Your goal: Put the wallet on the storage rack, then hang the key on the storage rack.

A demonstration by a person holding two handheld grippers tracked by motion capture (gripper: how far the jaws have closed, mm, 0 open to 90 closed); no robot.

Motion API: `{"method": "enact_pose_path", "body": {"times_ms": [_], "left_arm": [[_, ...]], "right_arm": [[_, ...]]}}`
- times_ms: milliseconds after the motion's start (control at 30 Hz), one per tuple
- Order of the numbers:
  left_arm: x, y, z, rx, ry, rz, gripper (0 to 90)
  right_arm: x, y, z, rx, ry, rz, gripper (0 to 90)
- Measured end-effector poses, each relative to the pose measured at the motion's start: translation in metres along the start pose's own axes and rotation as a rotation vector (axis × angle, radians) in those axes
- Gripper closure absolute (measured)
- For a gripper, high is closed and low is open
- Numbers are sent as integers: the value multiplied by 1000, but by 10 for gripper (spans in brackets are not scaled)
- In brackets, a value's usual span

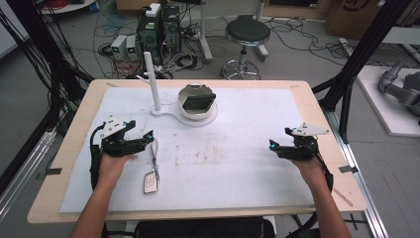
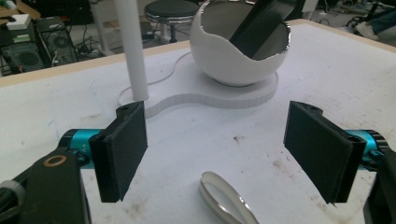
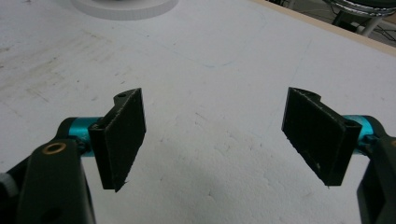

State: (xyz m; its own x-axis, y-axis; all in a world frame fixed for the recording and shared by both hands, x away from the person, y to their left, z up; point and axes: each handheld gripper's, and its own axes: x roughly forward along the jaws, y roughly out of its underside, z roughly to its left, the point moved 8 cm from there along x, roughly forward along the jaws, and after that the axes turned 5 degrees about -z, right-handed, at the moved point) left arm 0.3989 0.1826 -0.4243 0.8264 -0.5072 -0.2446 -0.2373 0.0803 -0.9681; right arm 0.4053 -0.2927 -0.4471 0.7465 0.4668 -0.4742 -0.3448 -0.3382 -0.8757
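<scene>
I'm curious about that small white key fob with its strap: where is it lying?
In the high view, the white key fob lies on the white mat near the front left, just right of the open left gripper.

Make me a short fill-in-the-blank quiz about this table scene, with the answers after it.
1. The key fob lies nearest the ____ tongs.
2. The jaws of the right tongs stand ____.
3. The dark wallet leans inside the white ____.
4. Beside the bowl a white ____ stands upright.

Answers: left; open; bowl; post
</scene>
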Motion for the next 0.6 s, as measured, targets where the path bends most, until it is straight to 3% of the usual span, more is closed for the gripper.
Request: {"method": "enact_pose_path", "body": {"times_ms": [167, 600], "left_arm": [[-9, 5, 10, -16, -33, -15, 216], [-9, 7, 11, -25, -10, -9, 215]], "right_arm": [[1, 3, -2, 29, 13, -1, 220], [-4, 5, -4, 45, 20, -11, 221]]}}
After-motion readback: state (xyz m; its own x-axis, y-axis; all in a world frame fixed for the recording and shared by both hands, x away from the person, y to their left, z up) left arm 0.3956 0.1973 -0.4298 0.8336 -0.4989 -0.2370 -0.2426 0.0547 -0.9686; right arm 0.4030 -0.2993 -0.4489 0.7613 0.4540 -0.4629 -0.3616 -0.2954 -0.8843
